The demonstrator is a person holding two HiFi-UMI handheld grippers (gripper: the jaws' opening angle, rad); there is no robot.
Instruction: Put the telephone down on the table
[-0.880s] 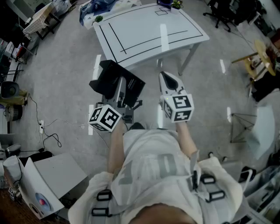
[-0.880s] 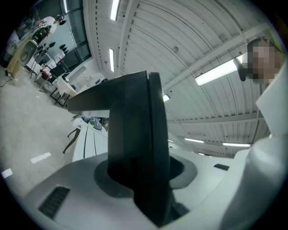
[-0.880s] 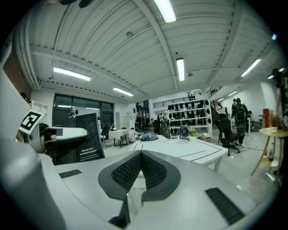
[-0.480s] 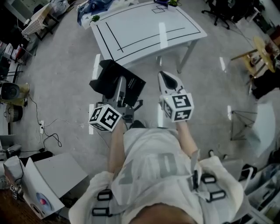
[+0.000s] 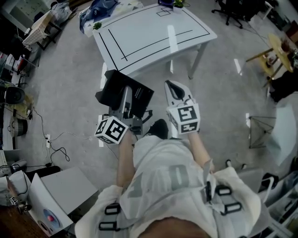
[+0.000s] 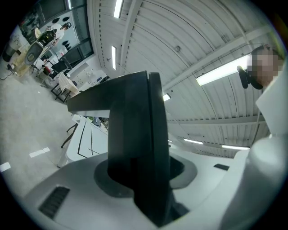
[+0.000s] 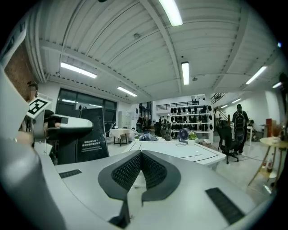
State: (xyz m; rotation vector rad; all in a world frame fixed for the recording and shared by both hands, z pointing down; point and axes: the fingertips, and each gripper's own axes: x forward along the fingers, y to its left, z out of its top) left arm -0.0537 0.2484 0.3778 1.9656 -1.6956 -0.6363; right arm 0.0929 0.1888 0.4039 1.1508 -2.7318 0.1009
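Observation:
A flat black telephone [image 5: 122, 91] with small white print hangs over the floor, short of the white table [image 5: 153, 32]. My left gripper [image 5: 127, 99] is shut on it. In the left gripper view the telephone [image 6: 135, 134] stands on edge between the pale jaws of the left gripper [image 6: 140, 176]. My right gripper [image 5: 173, 87] floats beside it on the right, shut, with nothing in it. In the right gripper view the ribbed pads of the right gripper [image 7: 140, 157] meet, and the telephone [image 7: 92, 134] shows at the left with the table [image 7: 180, 150] ahead.
Black lines mark the table top. A heap of blue cloth [image 5: 100, 7] lies at its far left corner, a plant and a small fan at its far edge. Cables [image 5: 51, 144] and boxes [image 5: 51, 195] lie on the floor at left, a round stool [image 5: 279, 51] at right.
The table has slid up and left in the head view. A dark shoe has come forward between the grippers. Both grippers keep their pose, the left still on the telephone.

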